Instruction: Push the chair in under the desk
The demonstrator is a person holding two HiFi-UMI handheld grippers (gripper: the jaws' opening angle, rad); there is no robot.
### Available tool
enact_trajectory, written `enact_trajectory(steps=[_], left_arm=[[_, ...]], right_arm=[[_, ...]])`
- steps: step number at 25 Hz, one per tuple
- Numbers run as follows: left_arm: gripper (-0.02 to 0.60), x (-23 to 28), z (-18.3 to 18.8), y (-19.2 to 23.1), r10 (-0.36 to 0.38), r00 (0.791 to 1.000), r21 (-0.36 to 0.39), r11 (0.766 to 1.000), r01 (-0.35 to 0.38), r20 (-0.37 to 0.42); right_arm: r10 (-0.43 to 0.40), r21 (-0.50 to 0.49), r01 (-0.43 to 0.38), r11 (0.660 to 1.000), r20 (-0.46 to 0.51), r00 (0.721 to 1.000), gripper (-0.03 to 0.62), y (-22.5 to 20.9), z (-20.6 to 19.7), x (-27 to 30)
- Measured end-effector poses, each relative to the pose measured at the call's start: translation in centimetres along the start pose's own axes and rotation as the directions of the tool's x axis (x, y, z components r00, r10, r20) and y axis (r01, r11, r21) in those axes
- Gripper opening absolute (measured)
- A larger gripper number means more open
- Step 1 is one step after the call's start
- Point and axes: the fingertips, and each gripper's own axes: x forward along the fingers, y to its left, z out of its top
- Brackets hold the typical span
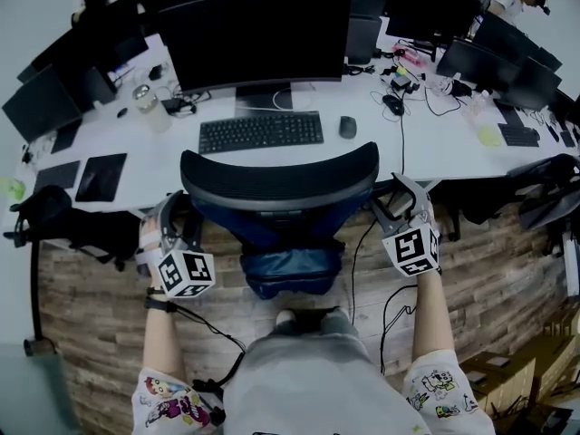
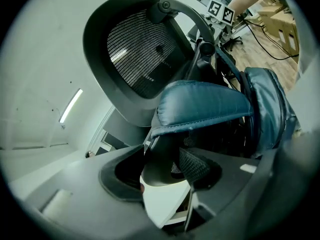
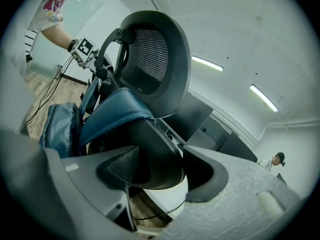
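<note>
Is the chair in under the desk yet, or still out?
Nearly in: the chair backrest meets the desk edge in the head view, its seat hidden beyond. The left gripper and right gripper clamp the armrests.

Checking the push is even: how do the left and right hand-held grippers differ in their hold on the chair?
The left hand-held gripper takes the chair's left side, the right hand-held gripper its right side. In the head view the right one sits slightly nearer the desk than the left. Shared: each has its jaws closed on a dark rounded chair part.
</note>
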Motion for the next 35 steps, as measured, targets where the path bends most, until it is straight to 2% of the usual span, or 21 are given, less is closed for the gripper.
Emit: enact_trajectory(steps=[13,24,29,35], left_arm=[[0.227,0.5,0.5,-0.2,0.016,1.0,-0.012,1.0,-0.017,-0.024],[0.227,0.5,0.7,-0.3,0.014,1.0,-0.027,1.0,-0.014,-0.008],[0.239,0.5,1.0,-0.4,-0.015,1.0,-0.056,0.998,0.015,0.001],[0.255,-0.6,0.1,-0.5,-0.025,1.0,-0.037,0.999,0.025,-0.011]], right_arm=[[0.028,-0.005,-0.028,1.0,0.049,0.998,0.267,-1.0,-0.2,1.3],[0.016,-0.006,-0.016,1.0,0.01,1.0,0.272,-1.1,-0.5,1.2],[0.002,-0.015,-0.002,1.0,-0.013,1.0,0.322,-0.7,-0.5,1.2],[-0.002,0.009,0.003,1.0,-0.056,0.998,0.325,-0.1,-1.2,-0.2]])
